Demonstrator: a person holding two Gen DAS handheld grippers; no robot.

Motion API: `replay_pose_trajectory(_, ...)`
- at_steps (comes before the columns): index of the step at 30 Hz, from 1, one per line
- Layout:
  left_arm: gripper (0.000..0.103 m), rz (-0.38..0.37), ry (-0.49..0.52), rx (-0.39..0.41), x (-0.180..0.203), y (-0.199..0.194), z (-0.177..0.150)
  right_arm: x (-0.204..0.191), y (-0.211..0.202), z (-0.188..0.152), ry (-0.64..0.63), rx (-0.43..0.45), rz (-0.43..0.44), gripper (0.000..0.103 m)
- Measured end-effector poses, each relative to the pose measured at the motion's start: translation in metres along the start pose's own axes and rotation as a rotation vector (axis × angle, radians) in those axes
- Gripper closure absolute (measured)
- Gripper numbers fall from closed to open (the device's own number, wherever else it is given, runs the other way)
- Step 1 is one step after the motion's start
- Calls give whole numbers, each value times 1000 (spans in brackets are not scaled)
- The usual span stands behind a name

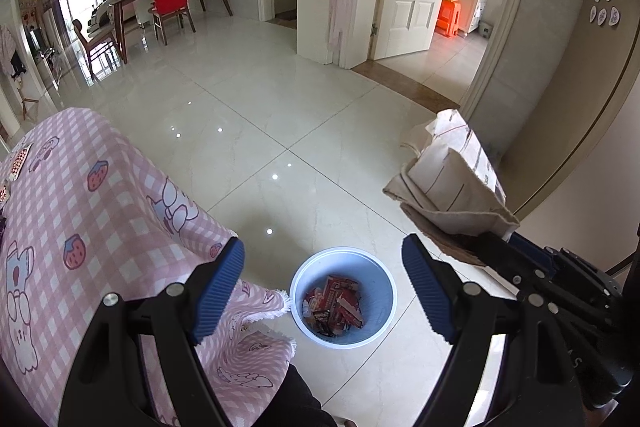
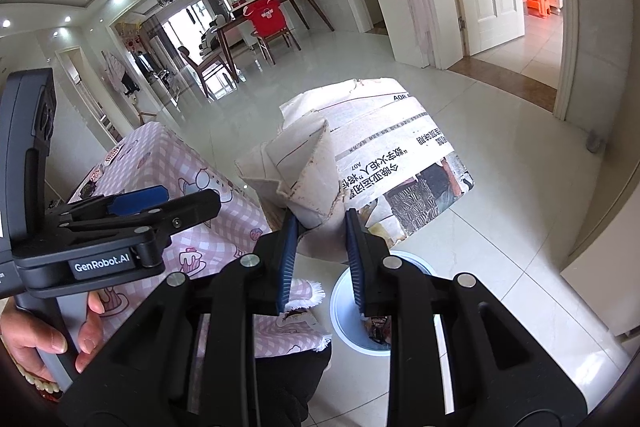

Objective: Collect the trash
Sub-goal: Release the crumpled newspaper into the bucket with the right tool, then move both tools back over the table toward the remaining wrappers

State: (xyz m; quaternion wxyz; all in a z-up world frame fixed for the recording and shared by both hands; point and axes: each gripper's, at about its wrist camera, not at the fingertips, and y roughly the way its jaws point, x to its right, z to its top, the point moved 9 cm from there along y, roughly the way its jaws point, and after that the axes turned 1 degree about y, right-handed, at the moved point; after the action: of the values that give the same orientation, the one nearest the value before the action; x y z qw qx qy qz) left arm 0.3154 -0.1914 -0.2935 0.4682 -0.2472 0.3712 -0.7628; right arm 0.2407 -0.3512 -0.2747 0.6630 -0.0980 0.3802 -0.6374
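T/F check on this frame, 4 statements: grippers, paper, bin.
1. The right gripper grips folded newspaper. True.
2. The left gripper holds a wrapper. False: its jaws stand open with nothing between them.
3. The white bin on the floor is empty. False: red wrappers lie in it.
4. The pink checked tablecloth hangs beside the bin. True.

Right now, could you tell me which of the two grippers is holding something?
The right gripper: its pads pinch a folded newspaper above the bin. The left gripper stands wide open, empty.
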Motion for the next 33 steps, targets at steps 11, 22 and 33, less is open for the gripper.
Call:
replay_pose_trajectory(11,24,-11,-21,-13,-12,5,-3,16,25,-9,42,-39,-33,37)
replay_pose_trajectory(22,24,-10,-29,0,-24,-3,-5,-1,18,-9,20,-37,-15,37)
replay_pose_trajectory(33,24,51,-88,110,-89,-67,-3,-76,3,6,-73,-4,64,37)
